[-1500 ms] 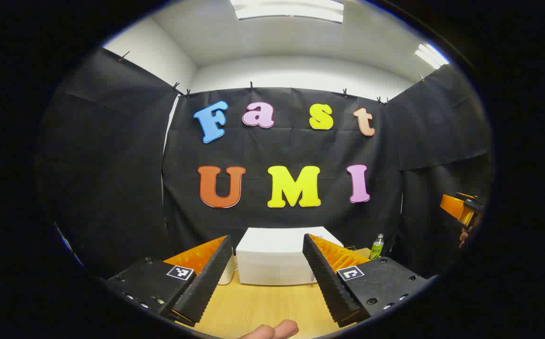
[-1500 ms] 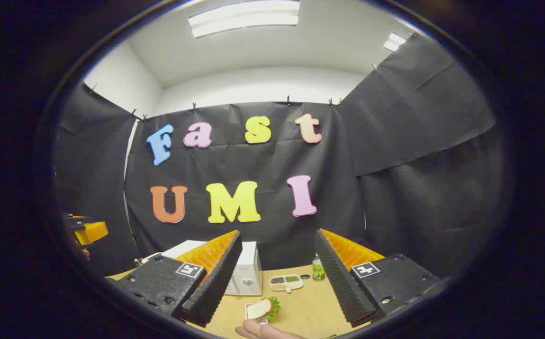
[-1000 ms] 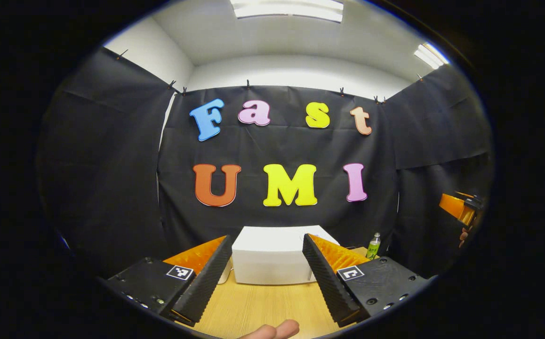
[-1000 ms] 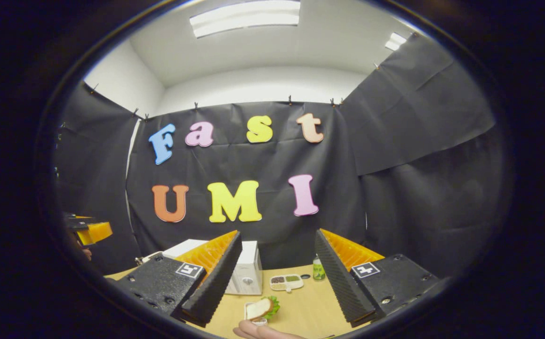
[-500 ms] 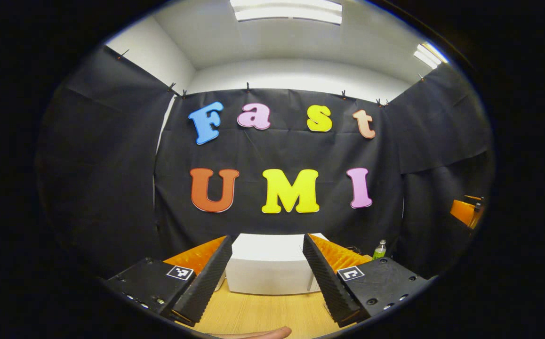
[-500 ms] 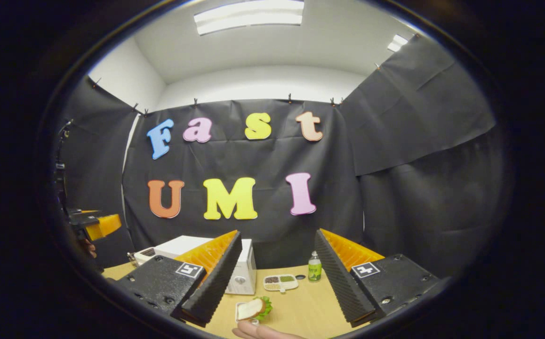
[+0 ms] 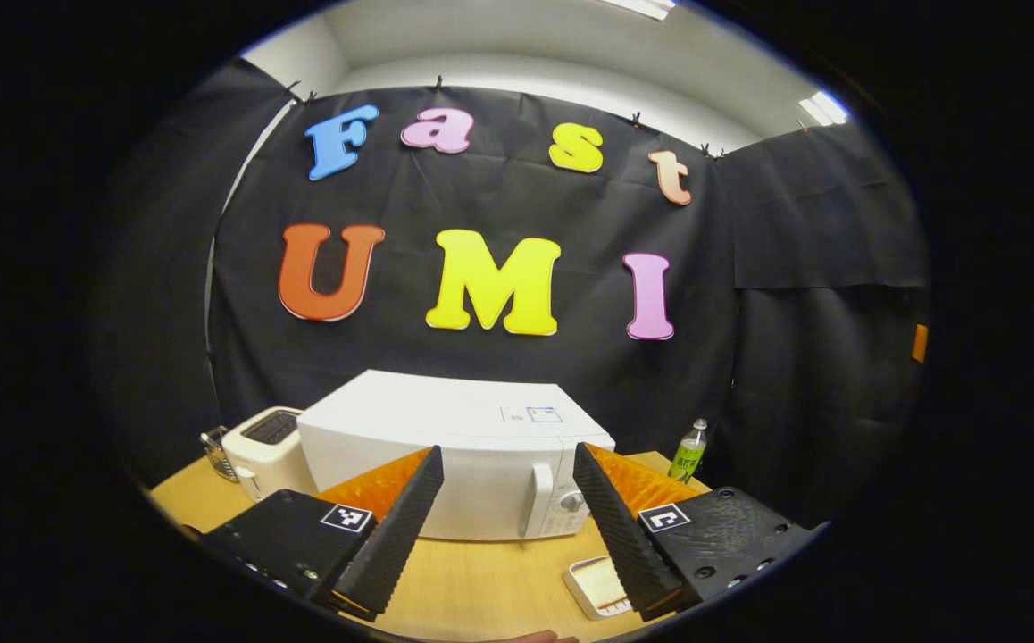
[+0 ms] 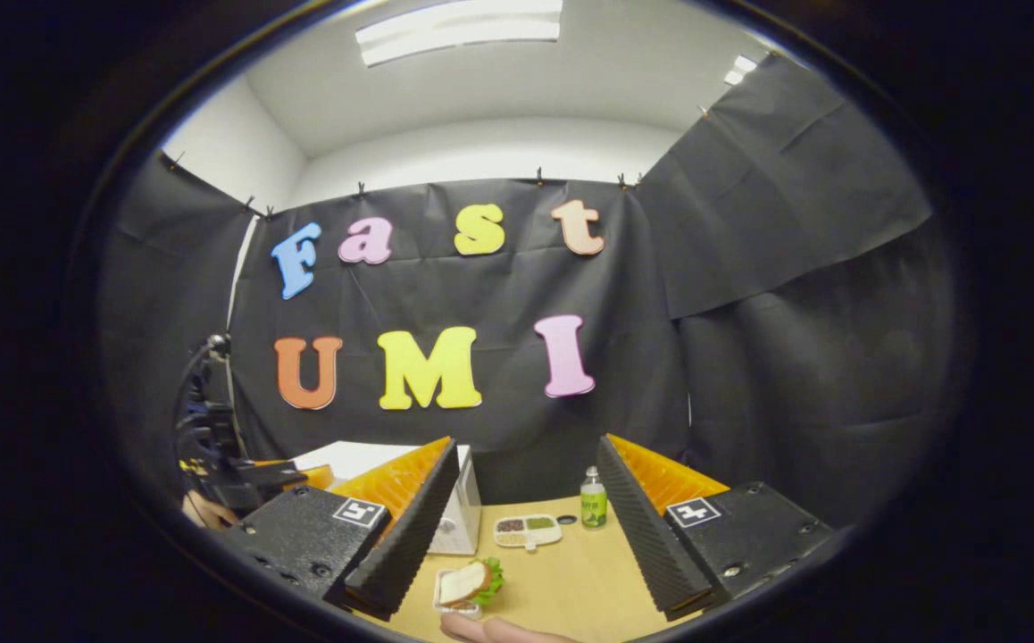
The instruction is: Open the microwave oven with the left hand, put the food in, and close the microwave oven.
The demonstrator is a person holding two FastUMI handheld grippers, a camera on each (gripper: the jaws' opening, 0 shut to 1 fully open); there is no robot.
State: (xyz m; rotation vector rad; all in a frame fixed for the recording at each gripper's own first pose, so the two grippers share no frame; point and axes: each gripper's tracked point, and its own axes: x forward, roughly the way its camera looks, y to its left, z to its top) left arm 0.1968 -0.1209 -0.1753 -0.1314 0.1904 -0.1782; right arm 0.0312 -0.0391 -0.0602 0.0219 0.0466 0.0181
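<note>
In the left gripper view the left hand-held gripper [image 7: 504,527] gapes wide, holding nothing, above the desk [image 7: 472,585]. Beyond its fingers stands the white microwave oven [image 7: 454,455], door closed (a toaster [image 7: 260,449] just beside it). In the right gripper view the right hand-held gripper [image 8: 526,527] is likewise wide open and empty; the sandwich [image 8: 468,582] lies on the desk below, a green bottle [image 8: 593,506] farther back.

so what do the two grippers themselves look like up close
In the left gripper view the left gripper has two wedge-shaped jaws with ribbed inner faces, each on a dark, bolted block that carries a small square black-and-white tag. The right gripper in its own view is built the same, with different tag patterns. A fingertip shows under it; no sleeve is visible.
</note>
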